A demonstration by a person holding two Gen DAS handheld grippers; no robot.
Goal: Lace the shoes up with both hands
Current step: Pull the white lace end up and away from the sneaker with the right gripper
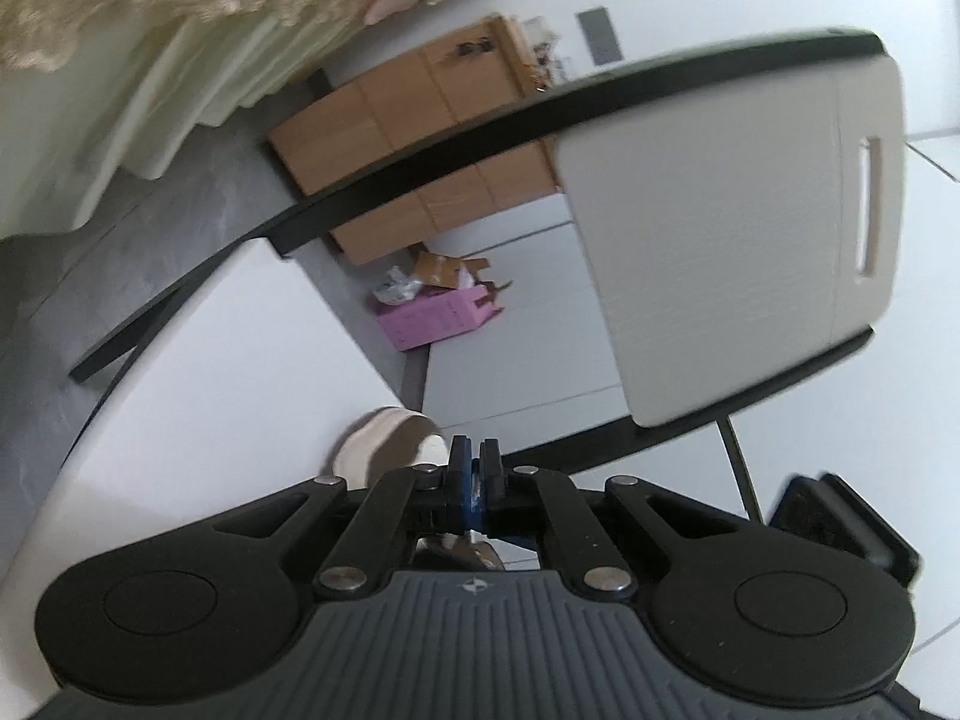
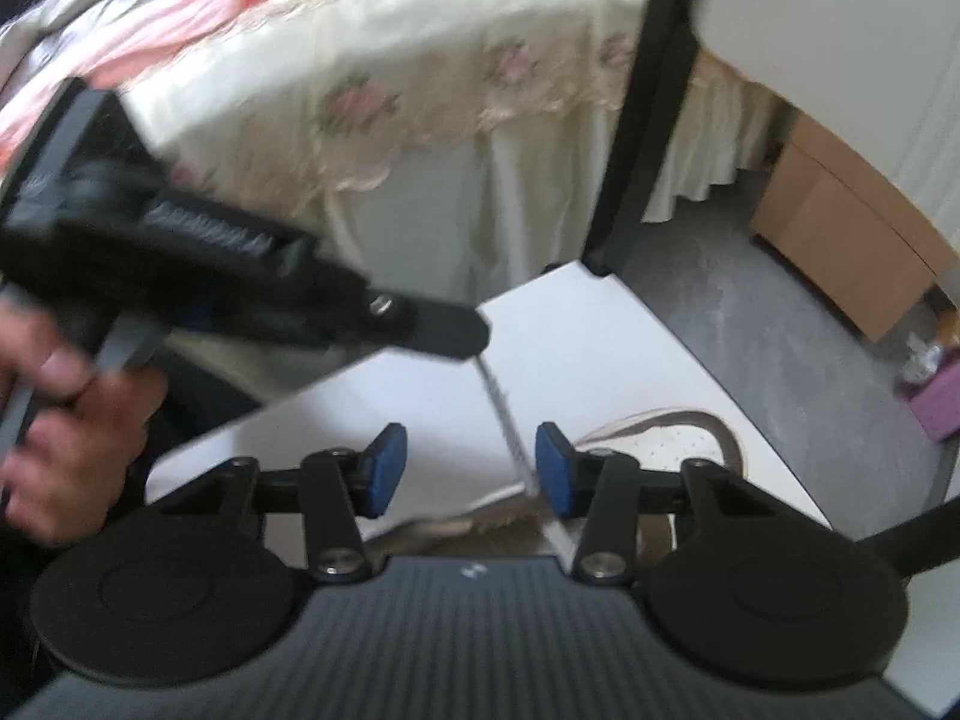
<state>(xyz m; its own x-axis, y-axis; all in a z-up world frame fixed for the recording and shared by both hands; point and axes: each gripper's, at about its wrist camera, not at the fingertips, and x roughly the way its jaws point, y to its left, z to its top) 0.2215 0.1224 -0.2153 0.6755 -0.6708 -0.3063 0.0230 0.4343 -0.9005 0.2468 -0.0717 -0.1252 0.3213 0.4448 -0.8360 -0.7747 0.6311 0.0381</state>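
A white and tan shoe [image 1: 384,438] lies on the white table [image 1: 210,390], just beyond my left gripper [image 1: 474,462]. Its blue pads are pressed together with a bit of white lace between them. In the right wrist view the left gripper [image 2: 465,336] hangs above the table, and a white shoelace [image 2: 501,402] runs taut from its tip down to the shoe [image 2: 666,444]. My right gripper [image 2: 470,468] is open over the shoe. The lace passes between its fingers, close to the right-hand pad [image 2: 555,468], and the other pad stands well apart from it.
A person's hand [image 2: 72,420] holds the left gripper's handle. A chair with a white backrest [image 1: 738,228] stands by the table's far side. A bed with a floral cover [image 2: 390,90], cardboard boxes [image 1: 420,138] and a pink box [image 1: 438,318] are beyond on the floor.
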